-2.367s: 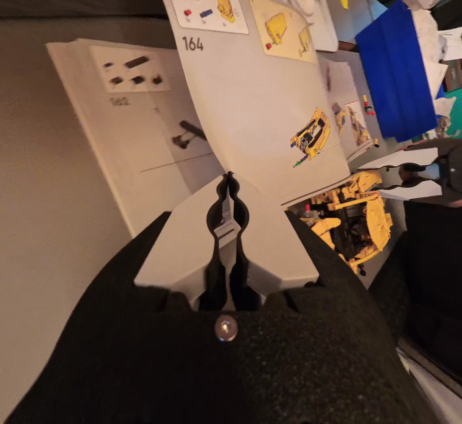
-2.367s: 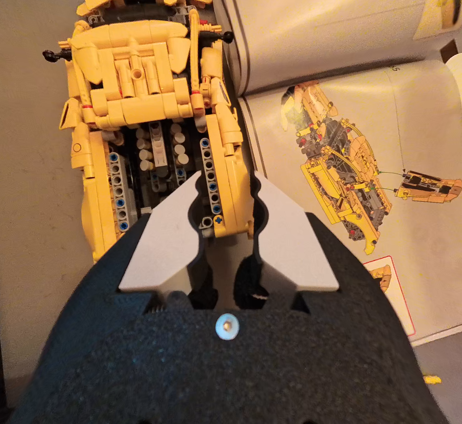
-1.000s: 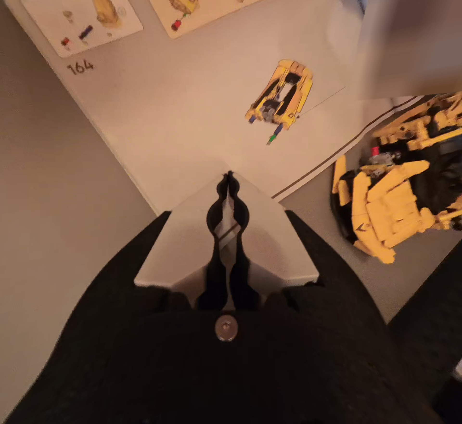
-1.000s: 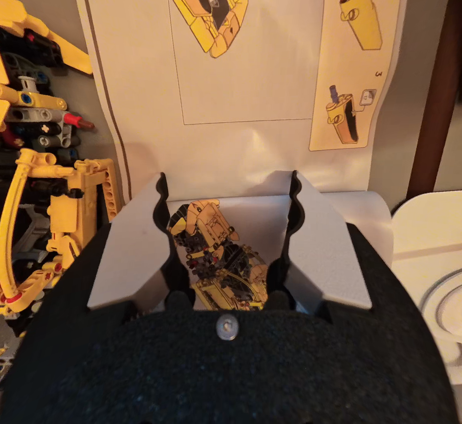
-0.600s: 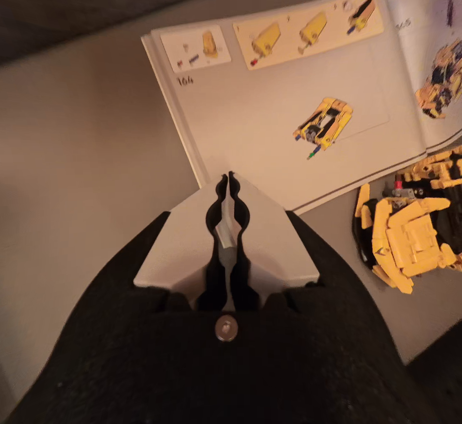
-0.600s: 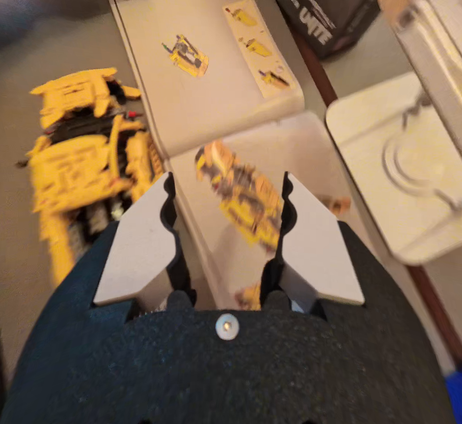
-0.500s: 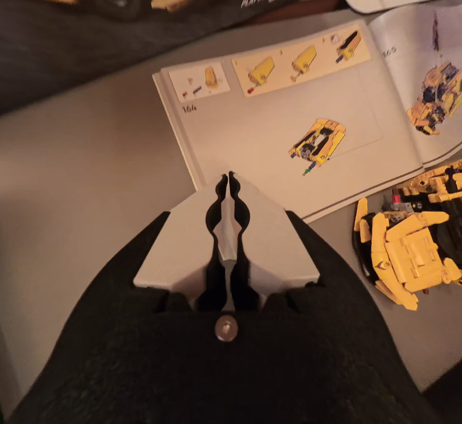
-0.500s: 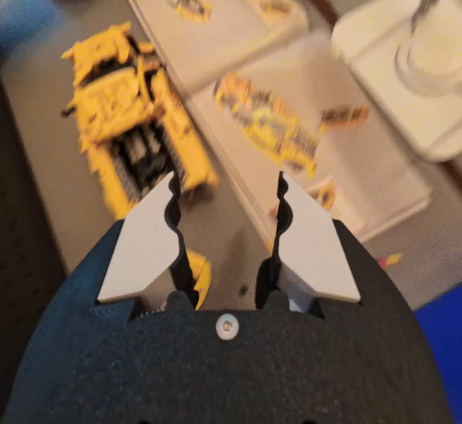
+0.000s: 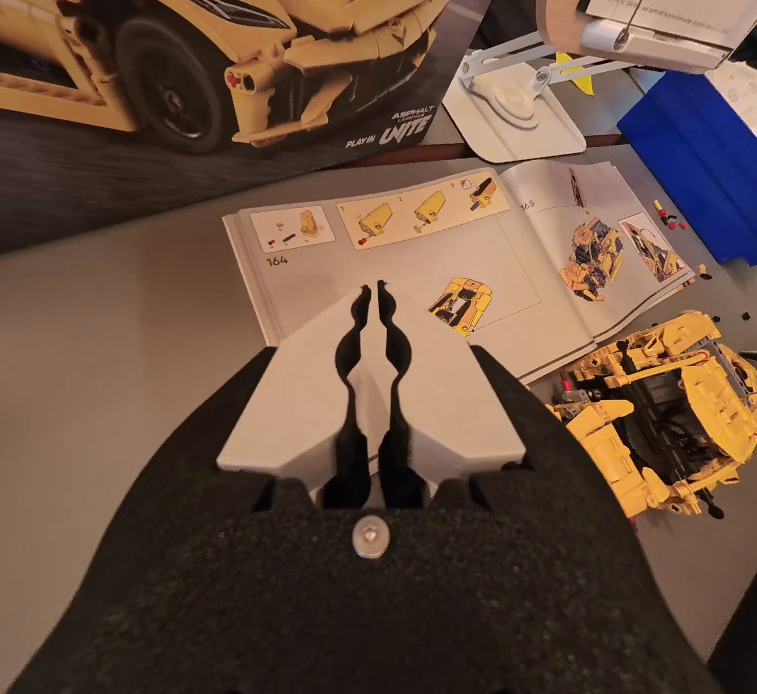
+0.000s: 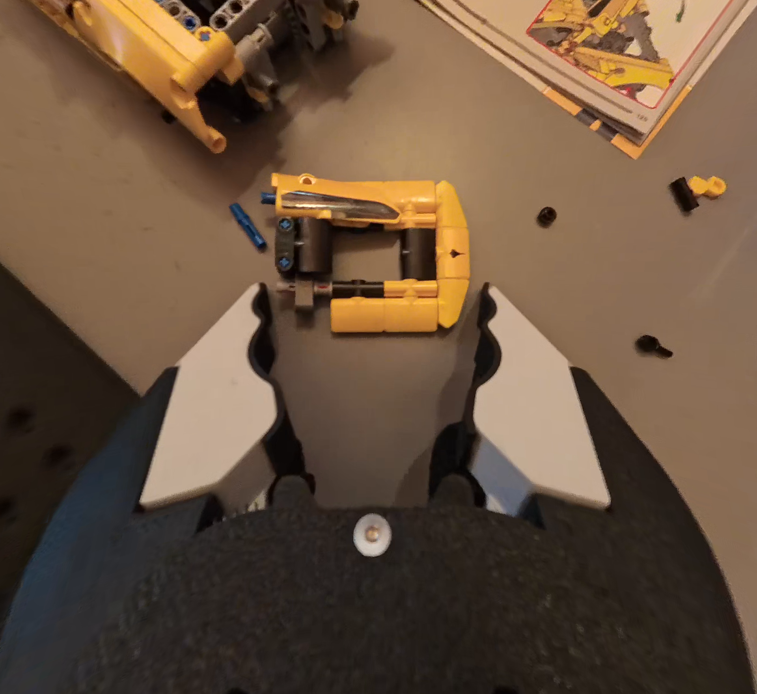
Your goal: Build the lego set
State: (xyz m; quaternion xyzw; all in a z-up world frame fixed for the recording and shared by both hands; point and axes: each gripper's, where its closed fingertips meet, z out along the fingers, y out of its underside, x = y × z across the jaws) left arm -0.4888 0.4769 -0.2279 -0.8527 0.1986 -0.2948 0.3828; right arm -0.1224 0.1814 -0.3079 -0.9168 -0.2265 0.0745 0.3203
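The partly built yellow car model [image 9: 655, 408] lies on the grey table beside the open instruction booklet [image 9: 409, 265]. My left gripper [image 9: 372, 285] is shut and empty, and hovers over the booklet's left page. My right gripper [image 10: 373, 285] is open and empty, and hangs just above a small yellow and black sub-assembly [image 10: 409, 314], with one finger on each side of its near end. A loose blue pin [image 10: 248, 226] lies just left of the sub-assembly. The car's rear end [image 10: 135, 19] and a booklet corner [image 10: 594, 19] show at the top of the right wrist view.
The set's box [image 9: 205, 60] stands behind the booklet. A white stand base [image 9: 512, 129] and a blue bin [image 9: 696, 166] sit at the back right. Small black pins [image 10: 547, 216] [image 10: 653, 346] and a black and yellow connector [image 10: 698, 189] lie right of the sub-assembly. The table edge [image 10: 61, 346] runs at left. My hands' fingertips stand some 50 cm from each other. The white stand base [image 9: 512, 129] sits 35 cm or so from the ends of my left fingers.
My left gripper let go of the page and drew back from the booklet, which now lies flat. My right gripper swung from the booklet and car to over the sub-assembly, still open.
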